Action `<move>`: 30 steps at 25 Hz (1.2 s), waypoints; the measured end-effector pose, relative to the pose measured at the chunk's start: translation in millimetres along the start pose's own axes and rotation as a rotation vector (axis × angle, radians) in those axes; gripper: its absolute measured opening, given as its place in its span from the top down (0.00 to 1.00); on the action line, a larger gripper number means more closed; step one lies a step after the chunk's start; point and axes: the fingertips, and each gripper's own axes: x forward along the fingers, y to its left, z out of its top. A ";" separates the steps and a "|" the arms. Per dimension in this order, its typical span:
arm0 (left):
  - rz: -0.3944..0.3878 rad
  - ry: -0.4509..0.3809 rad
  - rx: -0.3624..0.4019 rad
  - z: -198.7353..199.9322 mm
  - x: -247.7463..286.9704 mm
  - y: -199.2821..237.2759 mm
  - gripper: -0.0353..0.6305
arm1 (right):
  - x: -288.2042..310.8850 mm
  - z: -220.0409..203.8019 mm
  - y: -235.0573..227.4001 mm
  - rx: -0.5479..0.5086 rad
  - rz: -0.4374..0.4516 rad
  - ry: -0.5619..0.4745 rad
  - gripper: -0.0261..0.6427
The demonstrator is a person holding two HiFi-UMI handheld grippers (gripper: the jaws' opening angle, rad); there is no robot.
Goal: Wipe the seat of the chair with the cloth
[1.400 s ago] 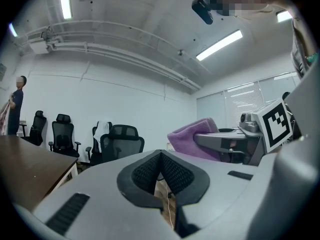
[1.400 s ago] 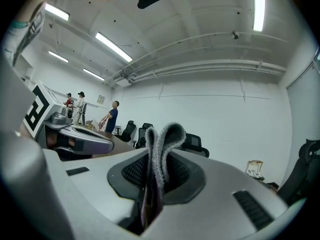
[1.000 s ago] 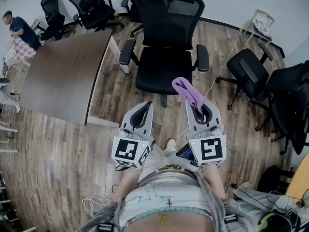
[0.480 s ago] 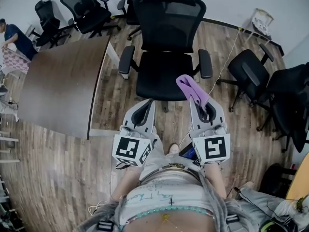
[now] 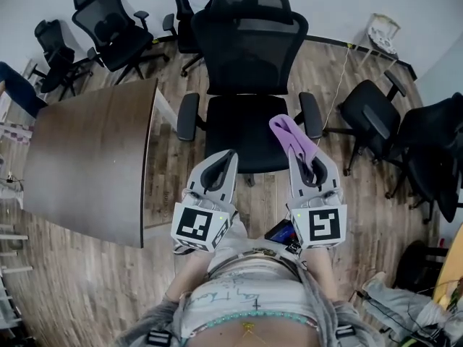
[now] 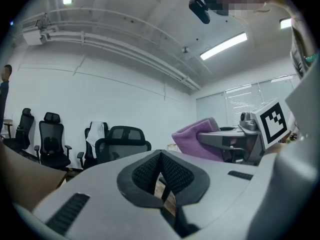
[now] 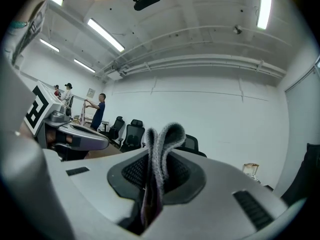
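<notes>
While the right tool (image 5: 303,157) clamps the folded purple cloth (image 5: 289,133) near the chair seat (image 5: 237,130), the left tool (image 5: 223,163) is closed, empty.

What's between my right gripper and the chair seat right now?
Only the purple cloth, clamped in the right gripper's jaws; in the head view its free end reaches over the right side of the seat.

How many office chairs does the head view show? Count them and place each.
6. The nearest chair stands straight ahead; a second chair behind it; two upper-left chairs; two right-side chairs. The far-right clutter may hide more.
</notes>
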 end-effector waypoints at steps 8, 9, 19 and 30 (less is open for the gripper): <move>-0.035 0.040 -0.018 -11.4 20.3 47.1 0.94 | 44.4 -16.7 -1.4 -0.014 -0.049 0.049 0.88; -0.037 0.045 -0.021 -12.6 23.3 49.4 0.94 | 48.8 -15.9 -2.1 0.004 -0.057 0.044 0.88; -0.049 0.054 -0.030 -14.4 88.0 59.1 0.94 | 97.4 -25.0 -27.1 0.037 -0.011 0.028 0.88; 0.016 0.028 -0.008 14.1 193.0 64.7 0.94 | 178.9 -23.5 -108.6 0.026 0.100 0.001 0.88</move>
